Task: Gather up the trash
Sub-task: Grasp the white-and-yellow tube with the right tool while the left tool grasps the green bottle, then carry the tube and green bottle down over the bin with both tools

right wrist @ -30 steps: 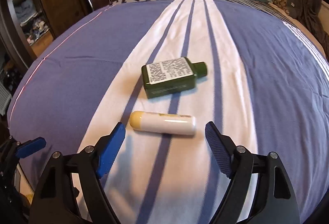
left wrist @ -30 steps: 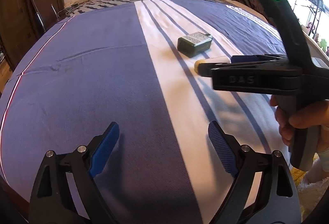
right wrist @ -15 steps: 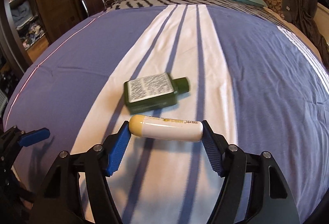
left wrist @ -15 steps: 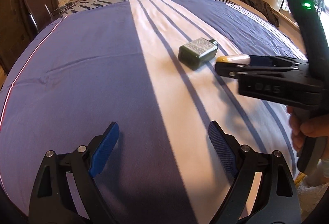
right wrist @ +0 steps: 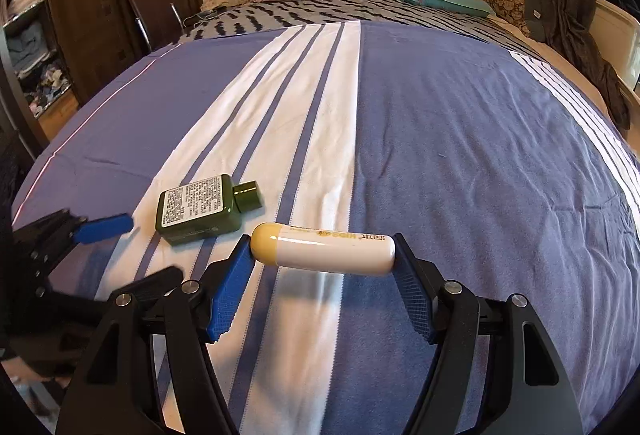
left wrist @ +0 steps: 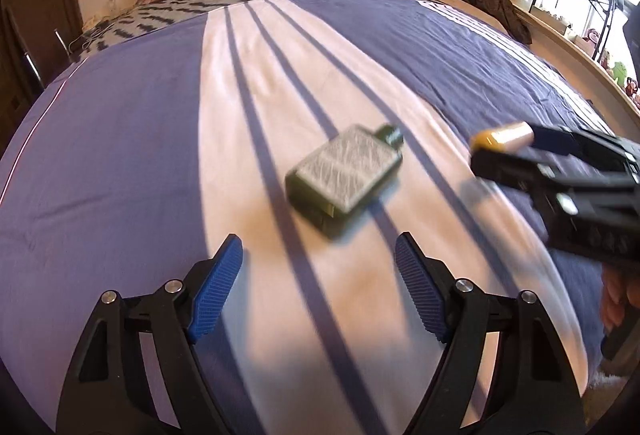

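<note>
My right gripper [right wrist: 324, 267] pinching white tube [right wrist: 328, 251] endwise, off the bed [right wrist: 460, 139] | my left gripper [left wrist: 318, 287] spread, near green bottle [left wrist: 344, 179]

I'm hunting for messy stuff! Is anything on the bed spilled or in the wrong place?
Nothing spilled. A green bottle lies on its side on the bedspread, cap on. The right gripper holds a white tube above it.

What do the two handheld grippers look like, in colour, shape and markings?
Both are alike. The left gripper has black angular plastic arms with triangular cut-outs and round silver bolts, ending in blue ribbed pads. The right gripper is built the same way; seen side-on in the left view, its black body carries blurred embossed lettering. No cables or sleeves show.
</note>
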